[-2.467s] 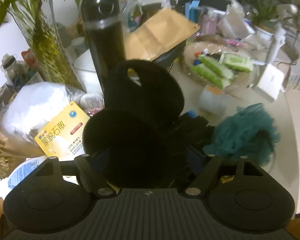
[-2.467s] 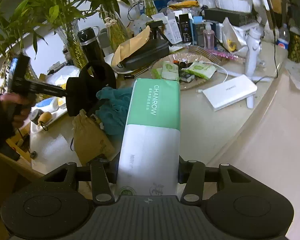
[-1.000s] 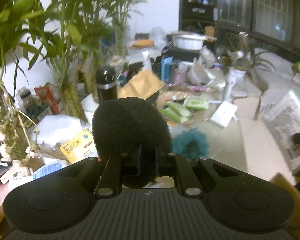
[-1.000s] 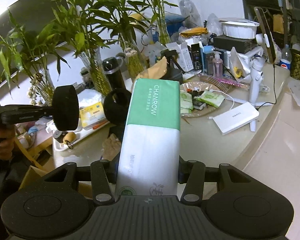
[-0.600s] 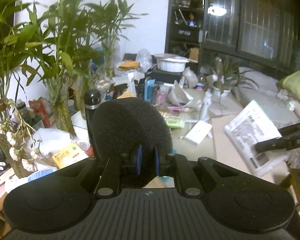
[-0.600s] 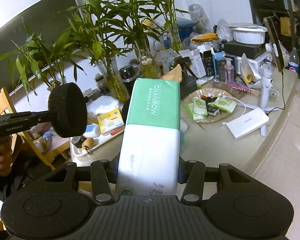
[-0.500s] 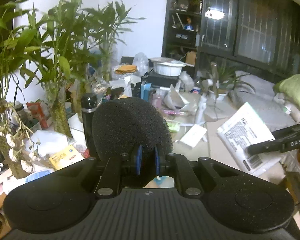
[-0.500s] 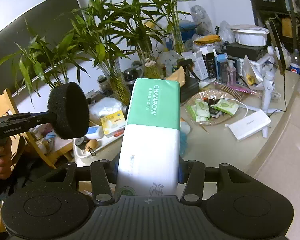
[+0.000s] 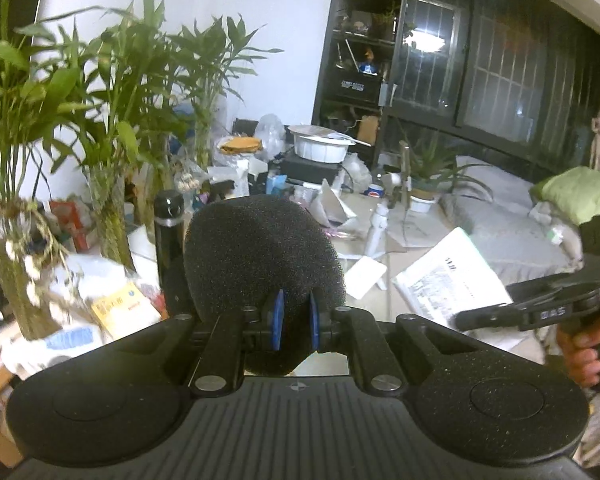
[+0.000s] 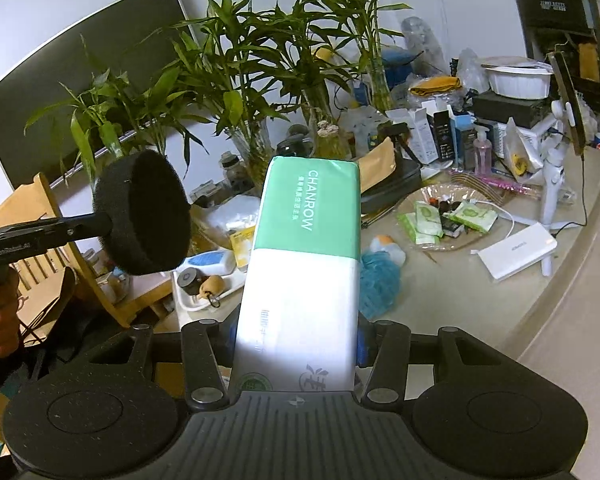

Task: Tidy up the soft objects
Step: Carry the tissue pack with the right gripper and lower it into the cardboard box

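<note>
Foam fills the middle of the left wrist view: a black, coarse-pored round foam pad (image 9: 260, 268), thick and disc-shaped, is pinched between the 2 blue-padded fingers of the left gripper (image 9: 294, 322), whose jaws are drawn close together on its lower edge. From the right wrist view the same pad (image 10: 146, 212) shows as a shallow drum with a flat, matte face and a fuzzy rim, held in the air at the left, above the near left end of the table.

The right gripper (image 10: 296, 340) is clamped on a tissue pack (image 10: 300, 280), a long soft brick wrapped in glossy plastic film, green on its far half with white "CHANROW" lettering and white on its near half. Its jaws stand wide, pressing both long sides of the pack, which points away over the table. In the left wrist view this pack (image 9: 448, 284) appears at the right, its printed white underside showing.

Just right of the pack, a teal mesh bath pouf (image 10: 378, 284), ruffled and lumpy, lies on the smooth beige table (image 10: 560, 272). Farther right sits a flat white rectangular power bank (image 10: 518, 250), and beyond it a clear tray (image 10: 460, 196) of green wipe packets. At the far left stand bamboo stalks (image 10: 236, 76) in glass vases, and a tall black cylindrical flask (image 9: 168, 240) rises just left of the foam pad.
</note>
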